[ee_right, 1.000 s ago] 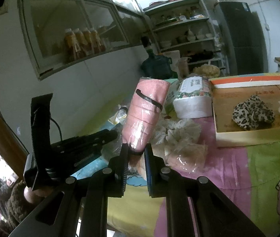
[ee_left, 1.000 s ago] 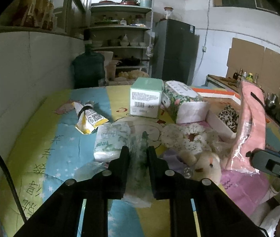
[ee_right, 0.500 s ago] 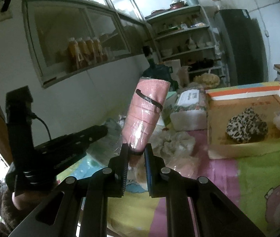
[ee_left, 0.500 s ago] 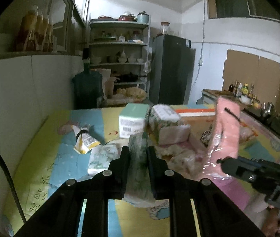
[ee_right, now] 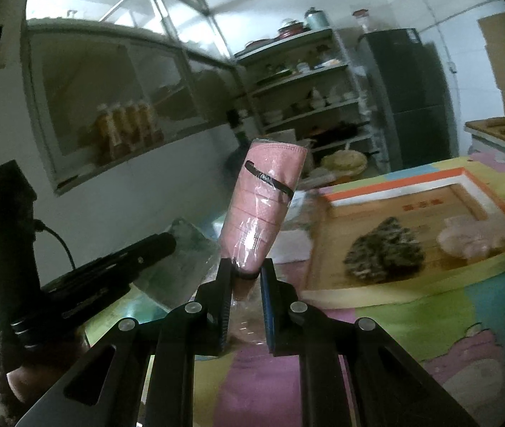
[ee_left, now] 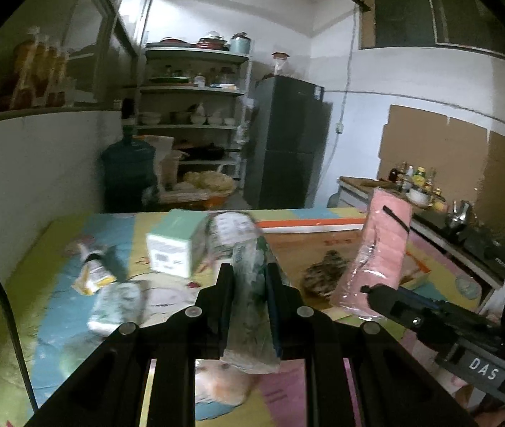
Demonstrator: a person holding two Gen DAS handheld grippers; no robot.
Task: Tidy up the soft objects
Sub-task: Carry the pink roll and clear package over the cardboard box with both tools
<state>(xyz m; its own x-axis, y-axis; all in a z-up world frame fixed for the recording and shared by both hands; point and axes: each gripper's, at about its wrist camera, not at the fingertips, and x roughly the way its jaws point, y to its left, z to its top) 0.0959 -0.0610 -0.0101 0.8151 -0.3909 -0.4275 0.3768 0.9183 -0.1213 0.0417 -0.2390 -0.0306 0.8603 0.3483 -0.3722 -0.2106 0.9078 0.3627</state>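
Note:
My left gripper [ee_left: 249,274] is shut on a green-and-white floral tissue pack [ee_left: 249,306], held upright above the patterned cloth. My right gripper [ee_right: 246,271] is shut on the lower end of a pink wrapped pack [ee_right: 266,210] with a black strap; that pink pack [ee_left: 377,252] also shows at the right of the left wrist view. Ahead lies a shallow cardboard tray [ee_right: 466,181] with an orange and white rim, holding a leopard-print soft item [ee_right: 384,251] and a pale pink item [ee_right: 473,238]. The left gripper [ee_right: 167,243] with its tissue pack shows at the left of the right wrist view.
On the cloth lie a mint-topped box [ee_left: 176,243], a white floral tissue bundle [ee_left: 229,231], a yellow packet [ee_left: 94,274], another small tissue pack [ee_left: 117,306] and a plush toy [ee_left: 220,382] under my left gripper. A wall runs along the left; shelves and a fridge [ee_left: 288,146] stand behind.
Both grippers have risen with their packs and swung toward the cardboard tray, which now lies closer ahead. The items on the cloth sit lower in both views. Both grips are unchanged.

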